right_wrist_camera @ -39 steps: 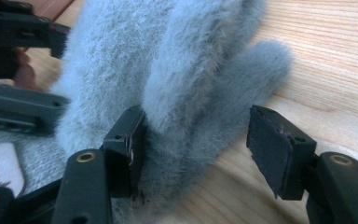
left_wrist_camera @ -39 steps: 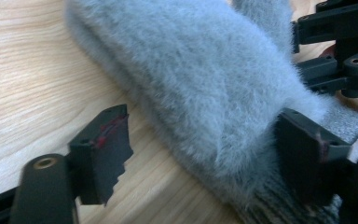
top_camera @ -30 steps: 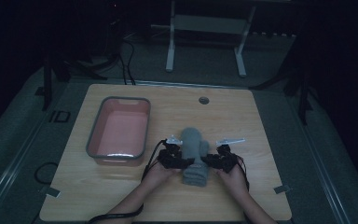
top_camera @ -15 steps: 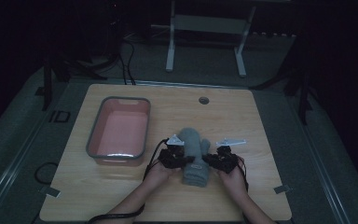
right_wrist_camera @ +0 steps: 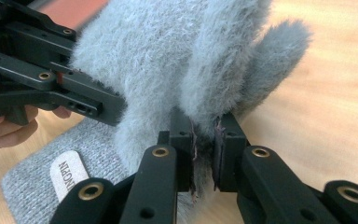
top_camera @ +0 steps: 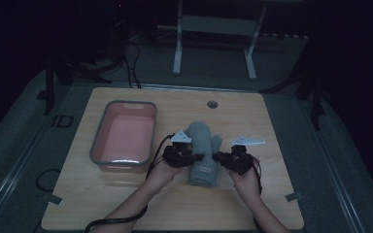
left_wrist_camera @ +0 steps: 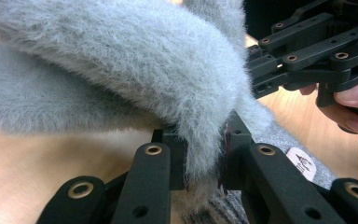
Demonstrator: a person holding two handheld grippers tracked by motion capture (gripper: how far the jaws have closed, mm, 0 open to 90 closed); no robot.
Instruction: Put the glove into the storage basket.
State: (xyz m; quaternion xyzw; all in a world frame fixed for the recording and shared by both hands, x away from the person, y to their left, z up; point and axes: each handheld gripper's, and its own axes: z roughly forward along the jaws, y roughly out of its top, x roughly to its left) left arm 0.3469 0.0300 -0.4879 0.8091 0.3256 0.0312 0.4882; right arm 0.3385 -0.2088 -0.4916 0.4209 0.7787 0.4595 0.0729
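Near the front edge of the wooden surface (top_camera: 272, 194), your left tongs (top_camera: 194, 158) and right tongs (top_camera: 218, 158) have just closed, each pinching a fold of the fluffy grey knitted mitten (top_camera: 203, 145) from opposite sides. Its ribbed cuff with a white label (top_camera: 205, 169) points toward you, fingertip end toward the far edge. Just left of it sits the pink rectangular plastic tub with a grey rim (top_camera: 124, 136).

High view looks down from afar; gripper views closely share the mitten (left_wrist_camera: 121, 60).
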